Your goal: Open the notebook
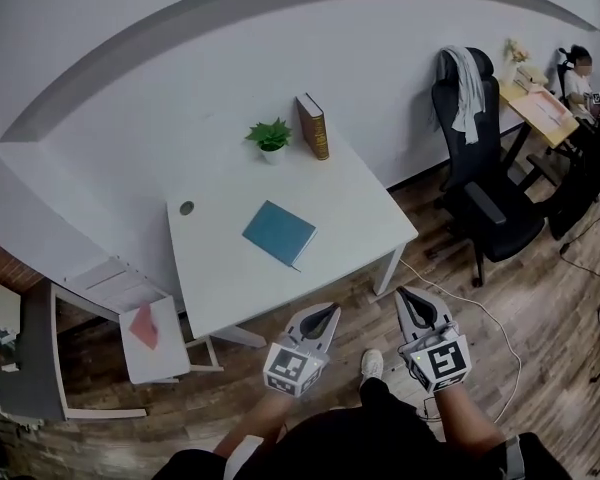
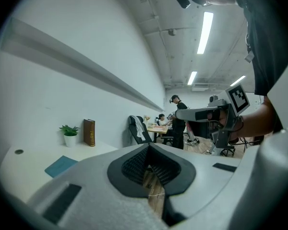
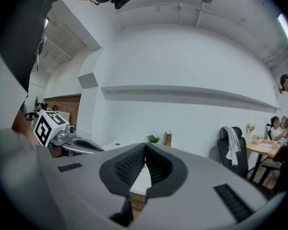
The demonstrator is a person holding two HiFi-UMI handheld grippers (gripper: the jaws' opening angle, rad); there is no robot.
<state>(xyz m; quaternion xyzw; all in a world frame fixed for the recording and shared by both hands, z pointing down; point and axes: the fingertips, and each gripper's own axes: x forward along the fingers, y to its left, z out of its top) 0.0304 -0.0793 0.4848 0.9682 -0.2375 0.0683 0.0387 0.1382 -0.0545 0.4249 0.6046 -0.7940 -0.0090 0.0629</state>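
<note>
An office: white desk [image 1: 365,213], black swivel chair [image 1: 500,223], a person [image 1: 578,80] seated at a further desk [image 1: 542,116], ceiling strip lights [image 2: 205,31].

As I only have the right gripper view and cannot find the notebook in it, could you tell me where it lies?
Observer: The notebook lies closed and flat near the middle of the table.
Operator: Thank you. Is either gripper over it?
Observer: No. In the head view the left gripper and the right gripper are both short of the table's near edge, above the floor.
Operator: And are the left jaws ready to grip?
Observer: Not as they stand. The left gripper view shows them together with nothing between them.
</note>
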